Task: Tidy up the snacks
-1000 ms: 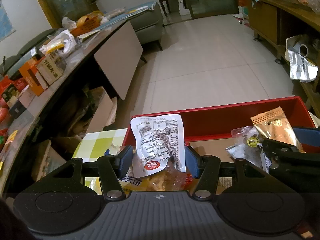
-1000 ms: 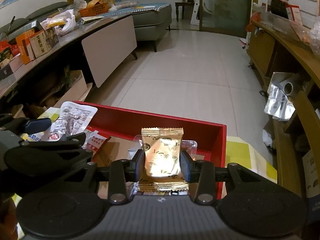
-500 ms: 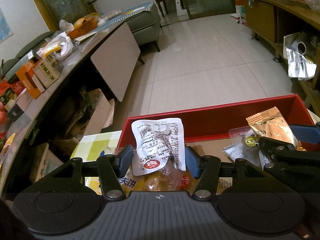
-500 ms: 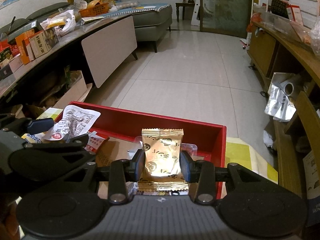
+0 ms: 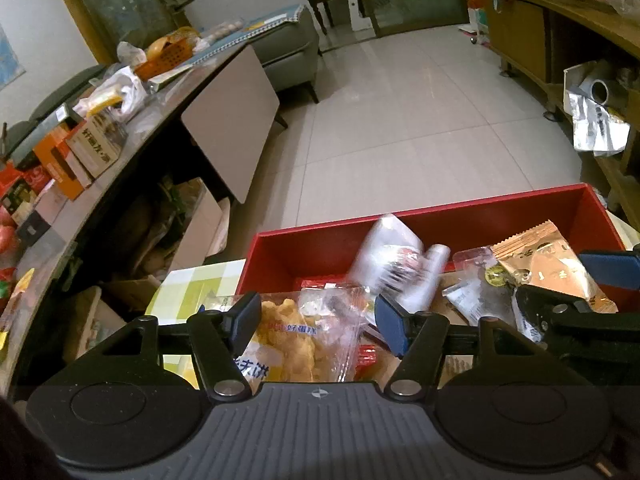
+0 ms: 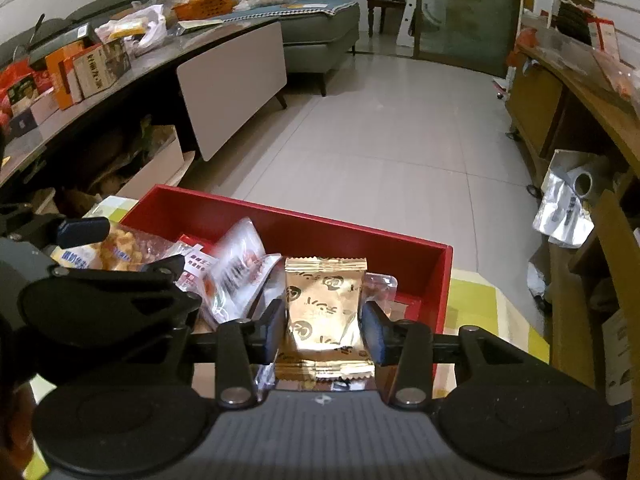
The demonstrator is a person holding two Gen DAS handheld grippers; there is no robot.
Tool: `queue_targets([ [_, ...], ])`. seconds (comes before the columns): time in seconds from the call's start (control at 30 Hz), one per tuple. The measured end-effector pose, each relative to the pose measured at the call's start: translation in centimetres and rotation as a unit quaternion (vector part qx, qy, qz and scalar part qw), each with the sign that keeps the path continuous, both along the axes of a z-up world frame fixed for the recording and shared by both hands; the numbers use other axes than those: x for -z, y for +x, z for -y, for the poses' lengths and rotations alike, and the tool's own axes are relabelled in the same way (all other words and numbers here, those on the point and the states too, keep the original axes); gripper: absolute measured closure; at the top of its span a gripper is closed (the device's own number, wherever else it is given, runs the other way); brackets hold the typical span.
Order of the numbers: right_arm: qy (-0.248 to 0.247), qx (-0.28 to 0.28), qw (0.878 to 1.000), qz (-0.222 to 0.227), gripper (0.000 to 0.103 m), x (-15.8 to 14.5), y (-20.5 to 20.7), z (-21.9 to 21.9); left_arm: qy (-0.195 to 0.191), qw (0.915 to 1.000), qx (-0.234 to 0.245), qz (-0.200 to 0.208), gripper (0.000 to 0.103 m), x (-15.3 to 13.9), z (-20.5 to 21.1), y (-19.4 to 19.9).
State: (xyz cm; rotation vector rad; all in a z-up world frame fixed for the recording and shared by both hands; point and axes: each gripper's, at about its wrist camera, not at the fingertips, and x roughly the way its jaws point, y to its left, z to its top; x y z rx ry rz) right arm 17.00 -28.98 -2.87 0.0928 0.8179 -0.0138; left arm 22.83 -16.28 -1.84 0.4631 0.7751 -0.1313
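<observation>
A red box (image 5: 440, 224) holds several snack packets. My left gripper (image 5: 318, 322) is open and empty over its near left side. A white printed packet (image 5: 394, 260), blurred in motion, is falling into the box just ahead of that gripper; it also shows in the right wrist view (image 6: 236, 268). A bag of yellow fried snacks (image 5: 296, 336) lies below the left gripper. My right gripper (image 6: 324, 330) is shut on a gold packet (image 6: 324, 304) and holds it over the right part of the red box (image 6: 360, 240). The gold packet also shows in the left wrist view (image 5: 548, 268).
The box stands on a yellow-green checked cloth (image 5: 192, 284). A long counter (image 5: 80, 148) cluttered with boxes and bags runs along the left. A wooden shelf unit (image 6: 580, 128) stands on the right. Tiled floor (image 5: 400, 120) lies beyond the box.
My left gripper has opened and let go of the white printed packet, which drops into the red box. The right gripper still holds the gold packet in about the same place.
</observation>
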Motion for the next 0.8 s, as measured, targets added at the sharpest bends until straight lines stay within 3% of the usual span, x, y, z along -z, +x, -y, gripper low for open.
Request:
queue_targets([
  [0.3,0.005,0.002,1.0,0.004,0.044,-1.8,-1.3,0.1,-0.02,0.9998,-0.003,0.002,0.027,-2.1,-1.1,-1.1],
  [0.8,-0.008,0.038,0.999,-0.004,0.043,-4.6,-4.2,0.4,-0.036,0.9993,-0.001,0.003,0.016,-4.4,-3.0,-3.8],
])
